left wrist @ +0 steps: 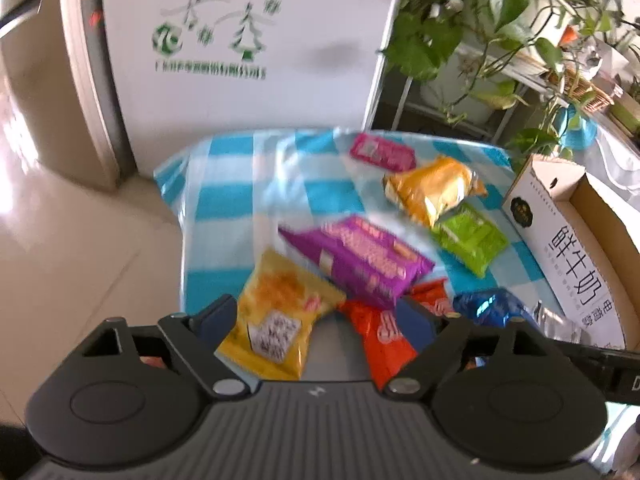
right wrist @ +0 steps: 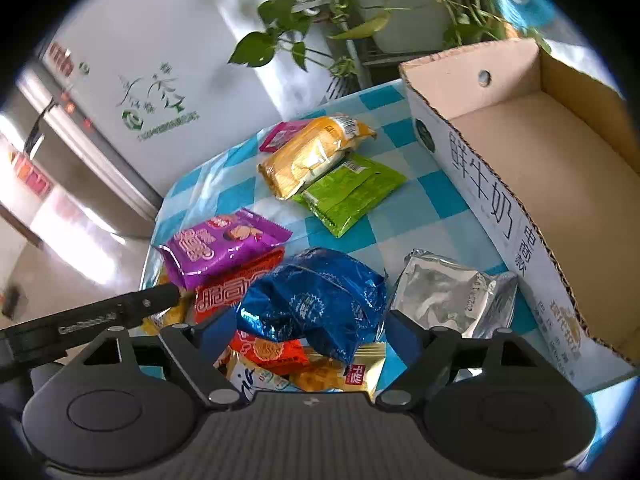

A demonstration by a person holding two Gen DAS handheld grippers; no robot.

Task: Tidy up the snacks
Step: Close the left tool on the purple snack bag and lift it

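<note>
Both tools gape over snack packets (right wrist: 316, 300) beside the carton (right wrist: 540, 168).

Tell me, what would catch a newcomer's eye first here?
Probably the heap of bright snack packets on the blue-checked tablecloth: a shiny blue packet sits nearest, between the right gripper's open fingers, with a purple packet to its left. To the right stands a big, empty cardboard box.

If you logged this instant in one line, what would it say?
left tongs: open, over yellow packet | right tongs: open, over blue packet | cardboard box: empty | snacks on checked cloth
</note>
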